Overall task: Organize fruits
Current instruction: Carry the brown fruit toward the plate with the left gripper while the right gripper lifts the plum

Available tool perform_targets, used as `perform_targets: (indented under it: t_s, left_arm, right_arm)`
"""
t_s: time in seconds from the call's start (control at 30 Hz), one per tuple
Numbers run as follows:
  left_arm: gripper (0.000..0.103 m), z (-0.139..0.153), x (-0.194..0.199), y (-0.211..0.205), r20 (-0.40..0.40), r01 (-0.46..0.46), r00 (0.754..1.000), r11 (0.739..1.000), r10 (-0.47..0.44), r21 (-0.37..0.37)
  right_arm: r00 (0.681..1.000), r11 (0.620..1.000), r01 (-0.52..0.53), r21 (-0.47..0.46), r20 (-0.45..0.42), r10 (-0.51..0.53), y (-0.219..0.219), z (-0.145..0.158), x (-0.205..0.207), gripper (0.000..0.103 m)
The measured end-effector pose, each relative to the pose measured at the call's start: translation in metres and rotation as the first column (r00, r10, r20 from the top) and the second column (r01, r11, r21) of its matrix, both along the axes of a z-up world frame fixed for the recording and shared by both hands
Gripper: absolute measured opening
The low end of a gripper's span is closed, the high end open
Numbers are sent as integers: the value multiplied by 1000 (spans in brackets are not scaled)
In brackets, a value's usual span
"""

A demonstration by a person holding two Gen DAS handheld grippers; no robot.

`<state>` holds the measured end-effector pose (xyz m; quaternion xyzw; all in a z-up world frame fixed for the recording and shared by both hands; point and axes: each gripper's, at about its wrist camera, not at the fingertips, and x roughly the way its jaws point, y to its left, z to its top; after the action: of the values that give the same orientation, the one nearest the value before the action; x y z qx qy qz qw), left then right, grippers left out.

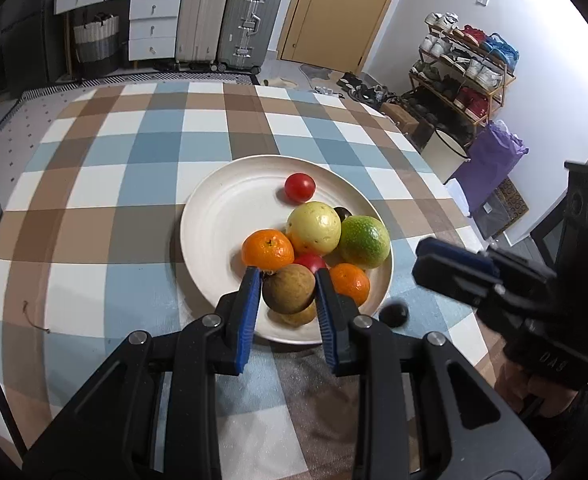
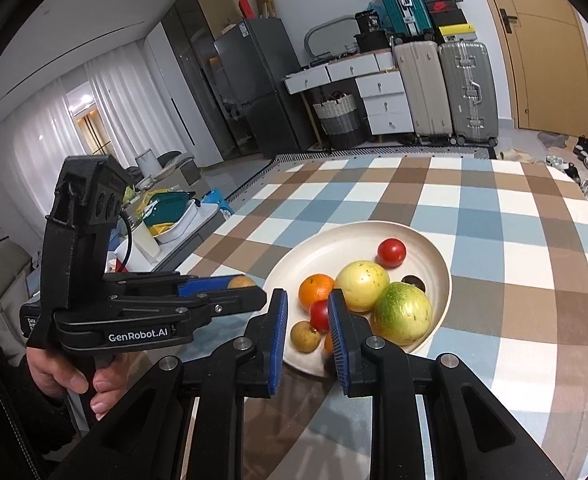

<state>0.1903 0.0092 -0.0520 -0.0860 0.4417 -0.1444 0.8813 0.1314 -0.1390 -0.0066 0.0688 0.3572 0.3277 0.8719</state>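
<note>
The left gripper [image 1: 288, 288] pinches a round brown fruit [image 1: 289, 289] between its blue pads, holding it up over the near rim of the cream plate [image 1: 214, 216]. That plate sits toward the table's [image 1: 94, 184] near edge on the checked cloth, carrying two oranges [image 1: 267, 249], a yellow fruit [image 1: 314, 222], a green one [image 1: 364, 241] and a red tomato [image 1: 300, 187]. The right gripper [image 2: 306, 322] hovers by the plate's near side with its jaws drawn in as far as they go and nothing between them; a small dark fruit [image 1: 393, 314] lies on the cloth just off the rim
</note>
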Motion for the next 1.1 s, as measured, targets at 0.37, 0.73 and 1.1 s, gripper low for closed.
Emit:
perform_targets:
  t_s: [0.37, 0.73, 1.1]
  left_arm:
    - [25, -14, 4, 0, -20, 0, 1000, 1000, -1, -31]
    - [25, -13, -19, -13, -20, 30, 999, 999, -30, -24]
    - [25, -5, -46, -27, -8, 62, 998, 998, -62, -7]
  right_arm:
    - [993, 993, 113, 35, -34, -111, -58, -30, -25, 23]
    - [967, 969, 245, -3, -77, -245, -110, -60, -113, 42]
    - [937, 928, 347, -136, 10, -349, -114, -78, -172, 49]
